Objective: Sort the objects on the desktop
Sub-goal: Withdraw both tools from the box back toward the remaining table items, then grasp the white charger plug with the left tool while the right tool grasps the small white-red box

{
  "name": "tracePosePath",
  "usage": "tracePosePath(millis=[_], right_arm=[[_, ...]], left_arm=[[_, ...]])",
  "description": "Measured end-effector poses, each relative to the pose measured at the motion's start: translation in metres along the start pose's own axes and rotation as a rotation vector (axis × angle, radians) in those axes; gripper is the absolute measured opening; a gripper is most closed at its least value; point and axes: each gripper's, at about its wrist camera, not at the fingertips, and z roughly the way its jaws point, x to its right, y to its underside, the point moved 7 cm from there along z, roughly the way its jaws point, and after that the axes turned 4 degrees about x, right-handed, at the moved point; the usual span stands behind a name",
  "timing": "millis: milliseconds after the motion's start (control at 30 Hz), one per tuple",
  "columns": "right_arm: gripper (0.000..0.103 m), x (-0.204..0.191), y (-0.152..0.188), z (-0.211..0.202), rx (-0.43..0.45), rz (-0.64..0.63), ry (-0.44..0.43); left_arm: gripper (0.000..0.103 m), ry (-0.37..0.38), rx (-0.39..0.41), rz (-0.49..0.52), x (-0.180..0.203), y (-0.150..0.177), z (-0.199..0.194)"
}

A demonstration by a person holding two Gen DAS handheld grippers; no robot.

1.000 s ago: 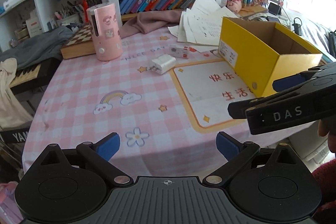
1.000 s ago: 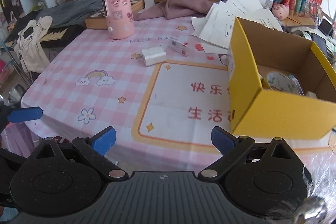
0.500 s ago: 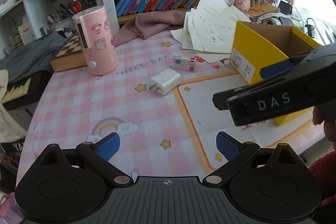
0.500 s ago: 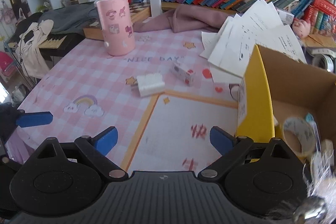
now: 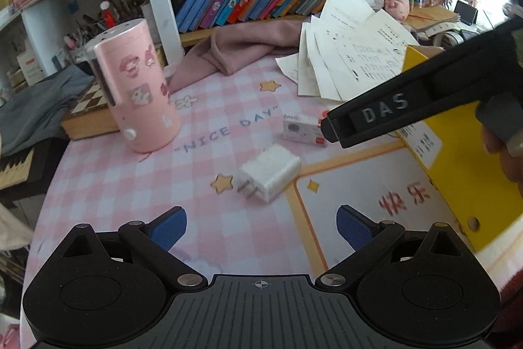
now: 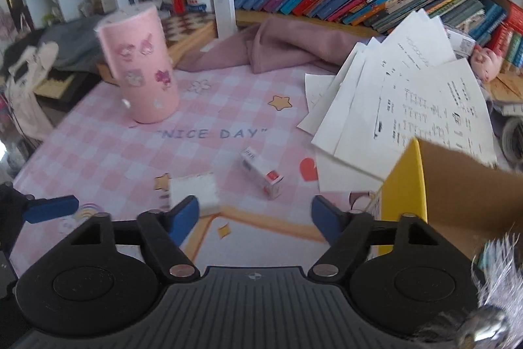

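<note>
white charger plug [image 5: 269, 171] on table [image 5: 108, 185], just ahead of left gripper [image 5: 261, 223] jaws, spread and empty | small carton [image 6: 261, 174] ahead between right gripper [image 6: 255, 215] jaws, also apart, empty | step: likely approach; next: close in, pinch | yellow box [image 6: 405, 185] right; its open inside only in right view

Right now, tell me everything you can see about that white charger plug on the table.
The white charger plug is a small, glossy, plastic-looking block with rounded edges, lying on its side on the pink checked tablecloth. Two metal prongs point toward a yellow star print. It rests at the corner of the orange-bordered panel, near a small white box, untouched by either gripper.
</note>
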Motion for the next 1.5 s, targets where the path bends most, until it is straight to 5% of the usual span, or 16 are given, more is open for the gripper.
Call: tracePosePath(millis=[567,767,867,933,1000,1500], right_arm=[[0.054,0.000,-0.023,0.096,-0.186,-0.100,-0.046],[0.050,0.001,-0.019,0.106,-0.210,-0.084,-0.051],[0.044,0.003,-0.016,0.110,-0.223,-0.076,-0.047],[0.027,0.005,-0.013,0.112,-0.230,-0.072,-0.050],[0.015,0.007,-0.012,0.111,-0.229,-0.061,-0.060],[0.014,0.004,-0.026,0.059,-0.112,-0.008,-0.076]], left_arm=[[0.098,0.025,-0.026,-0.037,0.003,-0.022,0.090],[0.087,0.033,-0.073,-0.081,0.005,-0.016,0.102],[0.086,0.026,-0.065,-0.081,0.005,-0.015,0.101],[0.070,0.026,-0.053,-0.080,0.005,-0.016,0.099],[0.066,0.029,-0.049,-0.085,0.003,-0.016,0.098],[0.066,0.057,0.016,-0.138,-0.008,-0.016,0.044]])
